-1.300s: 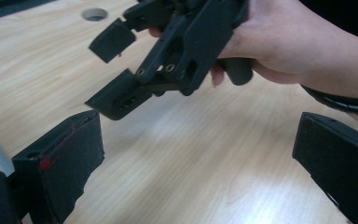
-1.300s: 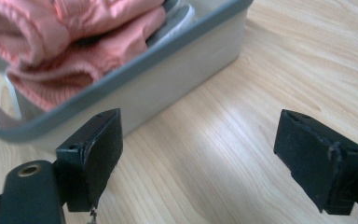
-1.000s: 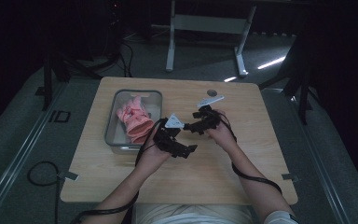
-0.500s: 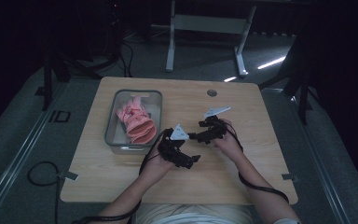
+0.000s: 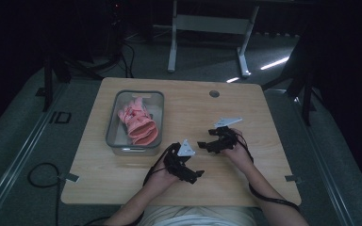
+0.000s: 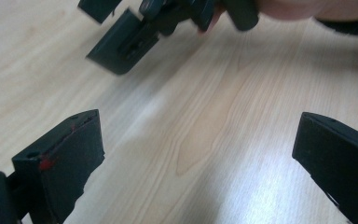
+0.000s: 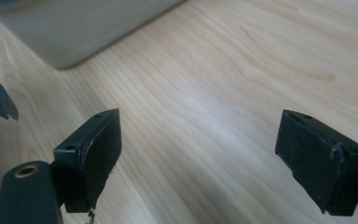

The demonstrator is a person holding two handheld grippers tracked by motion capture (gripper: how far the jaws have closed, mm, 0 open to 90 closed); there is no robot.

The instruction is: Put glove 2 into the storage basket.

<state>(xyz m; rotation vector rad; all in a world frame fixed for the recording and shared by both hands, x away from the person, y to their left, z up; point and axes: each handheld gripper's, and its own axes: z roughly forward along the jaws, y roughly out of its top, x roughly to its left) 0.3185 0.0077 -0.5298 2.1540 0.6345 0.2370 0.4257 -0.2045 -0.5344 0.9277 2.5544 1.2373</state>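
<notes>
Both grippers empty, jaws wide apart over bare tabletop (image 5: 264,113). Left gripper (image 5: 195,175) near front edge, right gripper (image 5: 202,144) just beyond it, close together. Pink glove (image 5: 136,121) lies in the clear tray (image 5: 114,121) to their left, untouched.

- Pink glove (image 5: 138,121): crumpled, lying inside the bin, cuff opening toward the person.
- Clear plastic bin (image 5: 114,123): rectangular, upright on the table's left half.
</notes>
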